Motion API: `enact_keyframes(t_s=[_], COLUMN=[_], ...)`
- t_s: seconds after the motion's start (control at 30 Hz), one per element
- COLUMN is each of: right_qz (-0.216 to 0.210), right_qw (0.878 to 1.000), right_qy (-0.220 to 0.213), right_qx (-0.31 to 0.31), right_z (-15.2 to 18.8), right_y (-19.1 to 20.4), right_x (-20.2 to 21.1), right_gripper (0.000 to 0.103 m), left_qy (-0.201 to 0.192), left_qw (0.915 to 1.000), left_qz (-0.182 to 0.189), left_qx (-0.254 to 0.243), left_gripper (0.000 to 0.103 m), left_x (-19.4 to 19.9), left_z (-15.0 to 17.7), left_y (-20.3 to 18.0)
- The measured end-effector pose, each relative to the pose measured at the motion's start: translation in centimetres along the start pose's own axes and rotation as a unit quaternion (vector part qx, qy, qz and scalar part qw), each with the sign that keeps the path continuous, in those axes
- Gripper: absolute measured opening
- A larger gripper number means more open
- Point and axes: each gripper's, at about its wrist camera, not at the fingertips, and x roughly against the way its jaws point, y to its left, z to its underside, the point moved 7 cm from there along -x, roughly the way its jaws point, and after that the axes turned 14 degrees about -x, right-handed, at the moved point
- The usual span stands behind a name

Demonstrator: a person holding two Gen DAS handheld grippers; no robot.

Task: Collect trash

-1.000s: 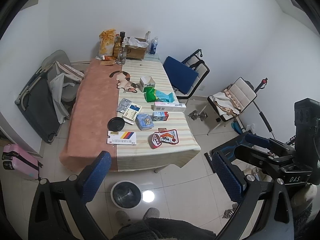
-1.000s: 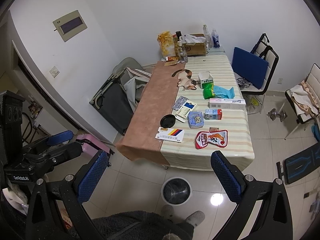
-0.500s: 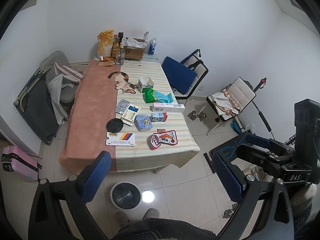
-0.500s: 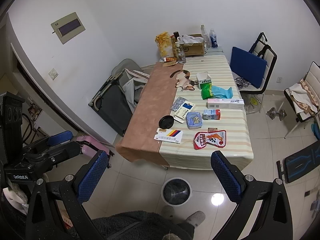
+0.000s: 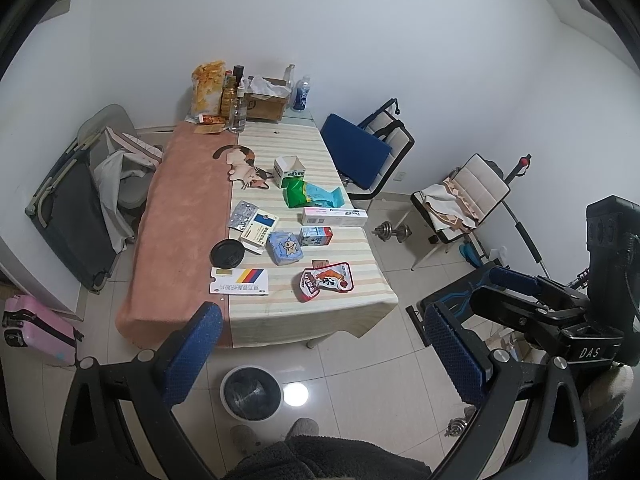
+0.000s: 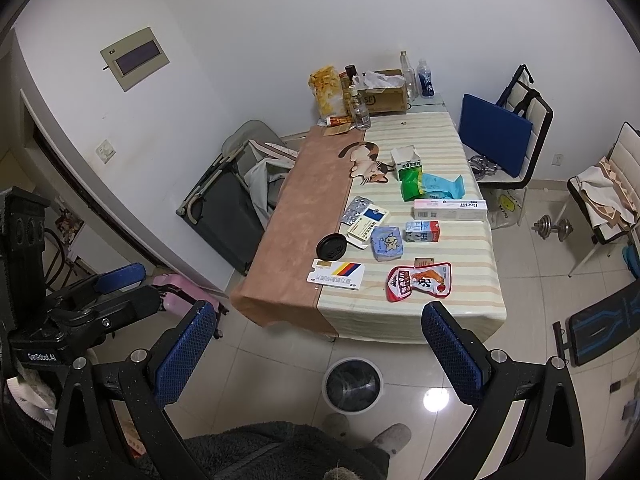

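Right wrist view: both tongs held high and well back from the surface (image 6: 472,248), nothing touched yet. Right tongs (image 6: 320,344) spread wide, empty. Left tongs (image 5: 320,348) likewise spread wide, nothing between the blue pads.

Landmark: the bin (image 6: 353,385) on the floor, just off the near end of the surface, lined with a dark bag, mouth open upward.

Trash lies scattered over the near half of the surface. Closest to the bin: red snack wrapper (image 6: 419,281), flat, near the front edge. Beyond it from the bin, a striped card box (image 6: 336,274), a black round lid (image 6: 331,247), a small blue tissue pack (image 6: 386,243), a little milk carton (image 6: 422,231). Farther still: a long toothpaste box (image 6: 451,209), crumpled green and blue bags (image 6: 432,186), pill blister sheets (image 6: 354,209).

Handling, as a judgement:
- Wrapper: light, thin, slick film. Lies flat, so a top pinch may slide; best taken at a raised or curled edge.
- Boxes: light, stiff card, will crush if squeezed hard. Grip across the narrow width.
- Crumpled bags: soft, springy; pinch a fold.
- Lid: rigid, low; take at the rim.
- Carton: cannot tell if empty; may carry some weight.

Wrapper looks the sensible first pick, shortest carry to the bin.
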Motion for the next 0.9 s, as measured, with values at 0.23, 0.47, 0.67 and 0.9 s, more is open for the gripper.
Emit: enact_keyframes(t_s=[0.23,0.47,0.67,0.9], right_qz=[-0.002,-0.001,-0.001,-0.002], right_qw=[1.000,1.000,1.000,1.000], right_qy=[0.001,0.002,0.001,-0.007], right_qx=[0.001,0.001,0.001,-0.008], right_z=[-0.1,-0.1,-0.1,-0.2], right_y=[0.0,0.2,0.1,0.3], right_x=[-0.1,-0.3,-0.3,-1.0], right_gripper=[0.103,0.103,0.103,0.103], left_qy=[-0.001,-0.002,-0.002,0.001], left_qw=[1.0000,1.0000,1.0000,0.9993], left_qz=[0.000,0.001,0.001,-0.036], left_qx=[-0.001,0.000,0.000,-0.002], left_gripper=[0.103,0.103,0.103,0.103], left_x=[0.0,0.1,0.1,-0.7], left_z=[-0.2,0.1,0.0,-0.4], left_y=[-0.2,-0.1,-0.3,-0.1])
